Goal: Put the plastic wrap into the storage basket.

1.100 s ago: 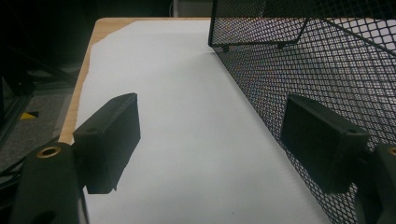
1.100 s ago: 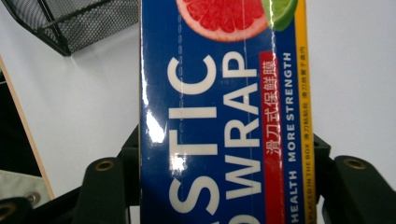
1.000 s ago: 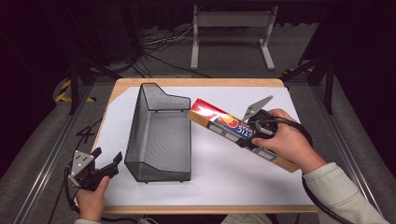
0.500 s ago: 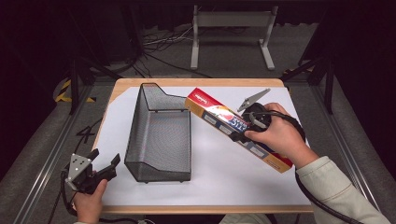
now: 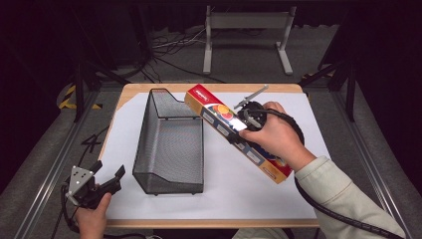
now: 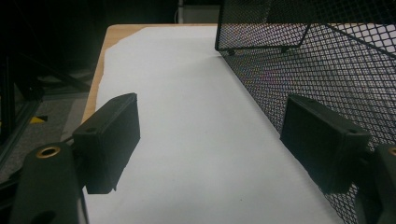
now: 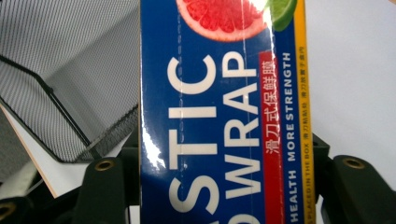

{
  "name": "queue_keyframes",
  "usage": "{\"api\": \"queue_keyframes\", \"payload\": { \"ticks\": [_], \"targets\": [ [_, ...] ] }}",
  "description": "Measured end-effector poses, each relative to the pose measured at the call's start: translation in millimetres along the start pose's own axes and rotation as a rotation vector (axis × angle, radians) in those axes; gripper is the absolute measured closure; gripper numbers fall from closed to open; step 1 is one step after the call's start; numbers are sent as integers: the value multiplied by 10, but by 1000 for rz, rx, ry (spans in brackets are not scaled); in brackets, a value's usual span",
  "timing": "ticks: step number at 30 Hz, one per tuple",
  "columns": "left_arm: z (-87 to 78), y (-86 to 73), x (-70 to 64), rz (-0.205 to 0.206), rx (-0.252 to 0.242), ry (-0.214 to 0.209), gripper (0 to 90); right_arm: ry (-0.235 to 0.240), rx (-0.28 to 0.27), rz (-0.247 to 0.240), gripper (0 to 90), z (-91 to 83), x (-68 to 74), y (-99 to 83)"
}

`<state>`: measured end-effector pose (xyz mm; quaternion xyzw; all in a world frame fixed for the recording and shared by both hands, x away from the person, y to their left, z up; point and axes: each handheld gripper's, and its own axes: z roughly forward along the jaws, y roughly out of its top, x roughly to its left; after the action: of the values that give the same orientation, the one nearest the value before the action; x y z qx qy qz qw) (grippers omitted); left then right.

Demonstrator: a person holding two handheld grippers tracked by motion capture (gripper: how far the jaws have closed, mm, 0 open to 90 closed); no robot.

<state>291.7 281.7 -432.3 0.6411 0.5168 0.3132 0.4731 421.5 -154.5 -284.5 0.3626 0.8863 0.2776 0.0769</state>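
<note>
Near the desk's back edge, right tool [image 5: 247, 121] pinching plastic wrap box [image 5: 222, 118], its near end cut off, left tool [image 5: 105, 180] spread wide beside mesh basket [image 5: 171, 144].

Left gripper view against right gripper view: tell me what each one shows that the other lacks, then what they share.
The left gripper view alone has the open left gripper over bare white paper, with the table's wooden edge. The right gripper view alone has the plastic wrap box, clamped between the right gripper's jaws, with its grapefruit picture. Both share the black mesh basket.
</note>
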Motion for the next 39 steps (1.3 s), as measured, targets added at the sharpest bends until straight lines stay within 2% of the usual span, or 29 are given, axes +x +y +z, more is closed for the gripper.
{"api": "queue_keyframes", "payload": {
  "ticks": [7,14,20,26,31,33,39],
  "targets": [
    [17,8,-7,2,-3,-6,207,-27,18,62,405,129,142,198],
    [52,16,-29,11,0,-7,207,-35,40,121,405,221,252,342],
    [64,26,-55,30,-2,-14,207,-48,47,142,405,297,375,486],
    [73,23,-49,27,-4,-15,207,-37,53,168,405,372,462,592],
    [74,26,-58,34,-2,-17,207,-47,50,195,405,466,538,658],
    [73,26,-57,33,-2,-18,207,-25,54,192,404,530,576,681],
    [76,25,-62,31,-1,-16,207,-12,61,239,404,672,649,701]
  ]
}}
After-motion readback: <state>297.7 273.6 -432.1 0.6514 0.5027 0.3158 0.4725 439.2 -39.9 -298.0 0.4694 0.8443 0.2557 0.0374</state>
